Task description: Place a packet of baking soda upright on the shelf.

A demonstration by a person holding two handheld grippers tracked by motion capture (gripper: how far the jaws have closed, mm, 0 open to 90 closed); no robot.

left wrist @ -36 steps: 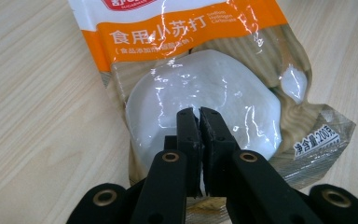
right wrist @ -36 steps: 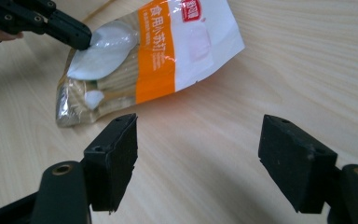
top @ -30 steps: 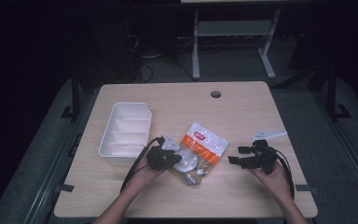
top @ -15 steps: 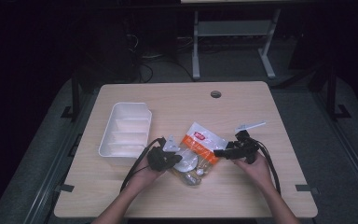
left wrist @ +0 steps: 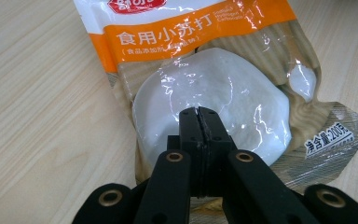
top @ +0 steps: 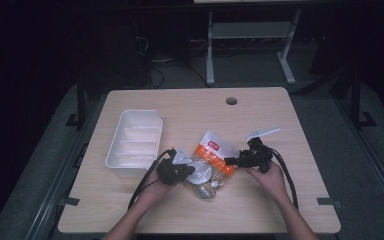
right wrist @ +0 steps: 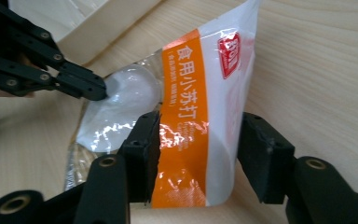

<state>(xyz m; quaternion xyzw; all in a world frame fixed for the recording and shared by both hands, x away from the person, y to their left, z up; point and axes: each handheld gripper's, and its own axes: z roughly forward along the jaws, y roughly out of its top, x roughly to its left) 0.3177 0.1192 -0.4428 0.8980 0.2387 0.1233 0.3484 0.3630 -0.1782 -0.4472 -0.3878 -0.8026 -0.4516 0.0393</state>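
Wooden table [top: 280,200] carries the baking-soda pouch [top: 211,161] at centre: left tool [left wrist: 198,112] closed, pressing its 9 o'clock end, right tool [right wrist: 198,140] closing, jaws astride the 3 o'clock edge; white tray [top: 132,140] empty, lifting likely remains.

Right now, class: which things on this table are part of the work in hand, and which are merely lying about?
In use:
- baking soda bag, white powder inside
- left tool, shut, tips pressing on the bag
- right tool, jaws just closing around the bag's top end

Lying about:
- white divided tray, beside the bag
- round hole in the table
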